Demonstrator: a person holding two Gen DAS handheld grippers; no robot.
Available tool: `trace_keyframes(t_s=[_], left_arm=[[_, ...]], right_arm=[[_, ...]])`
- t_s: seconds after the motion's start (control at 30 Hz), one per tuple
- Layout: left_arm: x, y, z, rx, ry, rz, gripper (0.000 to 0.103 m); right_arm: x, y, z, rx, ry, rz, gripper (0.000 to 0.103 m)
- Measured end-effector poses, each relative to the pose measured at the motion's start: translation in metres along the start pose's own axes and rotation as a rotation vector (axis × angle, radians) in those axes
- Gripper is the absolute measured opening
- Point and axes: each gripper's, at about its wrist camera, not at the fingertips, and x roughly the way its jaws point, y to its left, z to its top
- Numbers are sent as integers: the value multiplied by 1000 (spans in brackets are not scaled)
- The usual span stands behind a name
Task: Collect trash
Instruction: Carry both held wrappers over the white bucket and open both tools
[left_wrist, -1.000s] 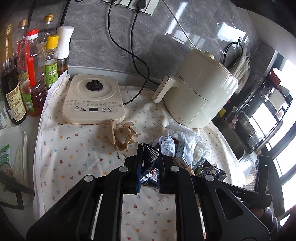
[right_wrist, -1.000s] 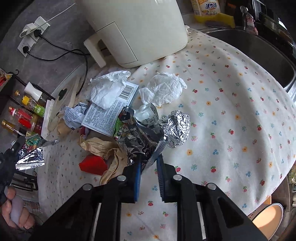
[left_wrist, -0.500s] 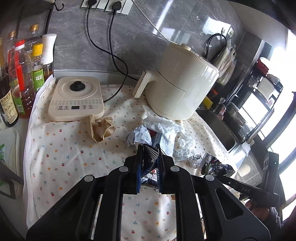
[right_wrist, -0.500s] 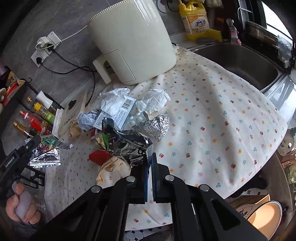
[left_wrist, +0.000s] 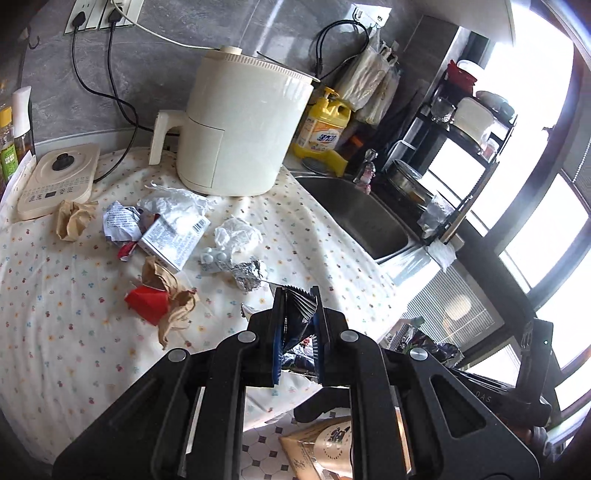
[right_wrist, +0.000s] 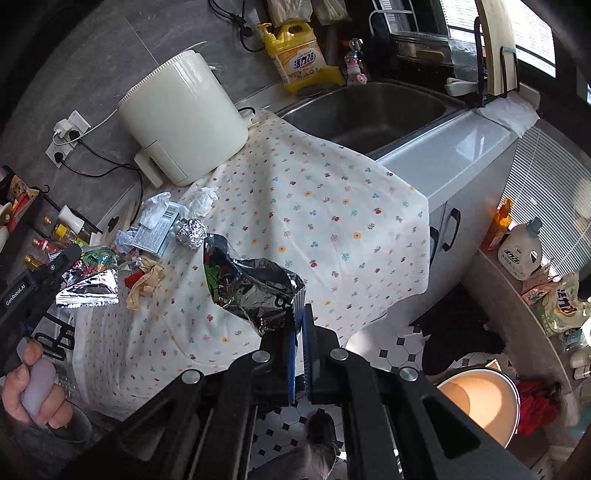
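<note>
My left gripper (left_wrist: 298, 297) is shut on a crumpled snack wrapper (left_wrist: 295, 302) with a serrated edge, held over the front edge of the flowered cloth (left_wrist: 55, 314). The right wrist view shows that same wrapper (right_wrist: 86, 288) as silver foil, hanging from the left gripper (right_wrist: 72, 254). My right gripper (right_wrist: 300, 314) is shut on the edge of a crinkled silver foil bag (right_wrist: 251, 284), lifted off the cloth. Left on the cloth are a foil ball (left_wrist: 249, 273), white tissue (left_wrist: 238, 234), a printed box (left_wrist: 173, 240), a red scrap (left_wrist: 146, 302) and brown paper (left_wrist: 173, 295).
A cream air fryer (left_wrist: 240, 125) and an induction cooker (left_wrist: 55, 181) stand at the back. The sink (left_wrist: 354, 214) and a yellow detergent bottle (left_wrist: 325, 129) lie to the right. A round open bin (right_wrist: 476, 402) stands on the tiled floor below the counter.
Both grippers have swung right and away from the trash pile toward the counter's front edge, each carrying its wrapper. The right jaws have closed tighter on the foil bag.
</note>
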Motion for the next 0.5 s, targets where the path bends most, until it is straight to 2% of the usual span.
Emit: trace_keyframes(t_s=[0.27, 0.5], left_arm=[[23, -89, -55, 62, 87, -41, 13], [46, -146, -110, 91, 163, -68, 13]], right_arm=[[-33, -109, -48, 97, 41, -65, 5], [-42, -176, -92, 146, 105, -117, 7]])
